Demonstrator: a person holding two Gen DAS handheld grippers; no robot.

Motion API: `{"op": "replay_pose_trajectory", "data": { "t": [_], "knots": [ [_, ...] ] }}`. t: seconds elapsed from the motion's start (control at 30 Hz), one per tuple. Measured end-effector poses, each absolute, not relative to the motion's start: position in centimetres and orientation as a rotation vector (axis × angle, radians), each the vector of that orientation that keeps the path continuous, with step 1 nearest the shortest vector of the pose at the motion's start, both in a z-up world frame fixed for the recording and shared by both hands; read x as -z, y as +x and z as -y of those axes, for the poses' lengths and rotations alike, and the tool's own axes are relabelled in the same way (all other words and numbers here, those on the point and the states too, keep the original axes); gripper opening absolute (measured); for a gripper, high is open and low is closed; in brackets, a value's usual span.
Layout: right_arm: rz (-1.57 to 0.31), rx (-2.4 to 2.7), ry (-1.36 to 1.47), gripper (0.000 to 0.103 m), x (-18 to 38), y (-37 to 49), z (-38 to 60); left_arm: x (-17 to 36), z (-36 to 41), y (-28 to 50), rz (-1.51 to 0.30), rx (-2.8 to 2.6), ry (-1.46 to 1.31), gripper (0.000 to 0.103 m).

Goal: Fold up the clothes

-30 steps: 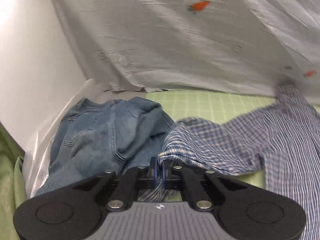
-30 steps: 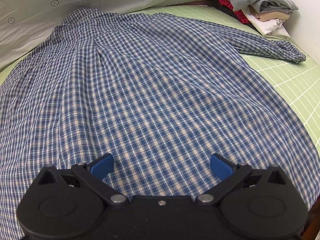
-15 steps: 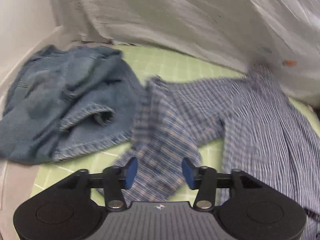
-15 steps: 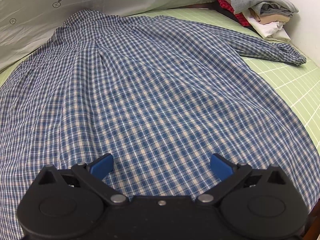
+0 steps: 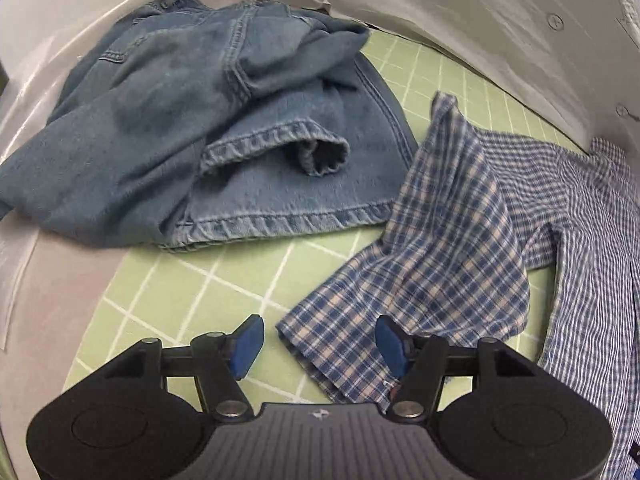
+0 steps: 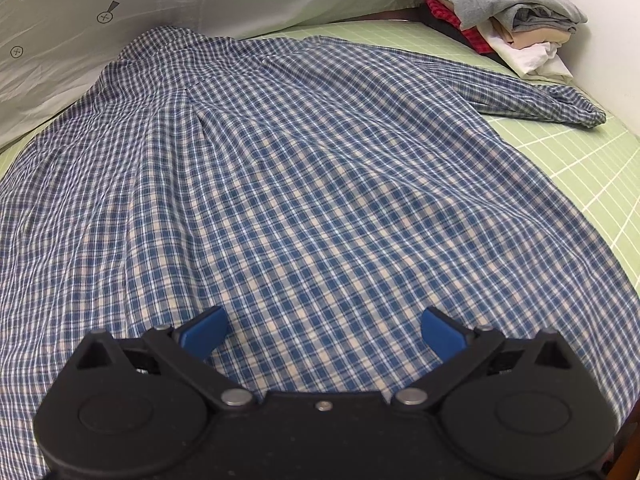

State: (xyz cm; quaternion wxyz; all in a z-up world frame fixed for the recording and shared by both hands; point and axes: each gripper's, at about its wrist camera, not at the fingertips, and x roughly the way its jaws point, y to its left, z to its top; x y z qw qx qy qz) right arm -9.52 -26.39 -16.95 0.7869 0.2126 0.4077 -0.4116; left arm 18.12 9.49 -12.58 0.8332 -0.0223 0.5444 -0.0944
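Left gripper (image 5: 318,346) released over plaid sleeve (image 5: 420,264) (no legible labels) | right gripper (image 6: 322,330) spread wide

Home laundry spot: clothes pile (image 6: 516,20), jeans (image 5: 224,120)

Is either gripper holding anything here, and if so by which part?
Nothing is held. The left gripper is open over the plaid shirt's cuff; the right gripper is open over the shirt's back.

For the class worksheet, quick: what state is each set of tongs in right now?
Left tongs: open, just opened, shirt sleeve lying loose between the pads.
Right tongs: open, holding nothing, above the plaid shirt.
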Motion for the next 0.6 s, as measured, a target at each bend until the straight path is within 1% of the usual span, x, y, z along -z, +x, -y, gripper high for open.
{"op": "replay_pose_trajectory", "data": {
  "t": [0.07, 0.1, 0.13, 0.17, 0.2, 0.23, 0.27, 0.6],
  "knots": [
    [-0.879, 0.889, 0.459, 0.103, 16.9, -9.5, 26.4, 12.8, -9.2, 17.9, -1.149, 0.208, -0.022, 0.041],
    [-0.879, 0.889, 0.459, 0.103, 17.0, -9.4, 26.4, 12.9, -9.0, 17.8, -1.142, 0.205, -0.007, 0.035],
    [-0.879, 0.89, 0.46, 0.103, 17.0, -9.4, 26.4, 13.0, -9.0, 17.8, -1.136, 0.201, 0.006, 0.019],
    [-0.879, 0.891, 0.46, 0.103, 17.0, -9.3, 26.4, 13.0, -9.2, 17.8, -1.134, 0.2, 0.003, 0.012],
    [-0.879, 0.891, 0.46, 0.103, 17.0, -9.2, 26.4, 13.0, -9.4, 17.8, -1.135, 0.202, -0.01, 0.011],
    [-0.879, 0.892, 0.461, 0.103, 17.0, -9.2, 26.4, 12.9, -9.8, 17.9, -1.133, 0.202, -0.028, 0.003],
    [-0.879, 0.893, 0.461, 0.103, 17.0, -9.1, 26.4, 12.8, -10.2, 17.8, -1.125, 0.198, -0.045, 0.002],
    [-0.879, 0.886, 0.456, 0.103, 17.1, -9.1, 26.6, 7.6, -16.7, 18.6, -0.977, 0.021, -0.079, 0.001]
  ]
}}
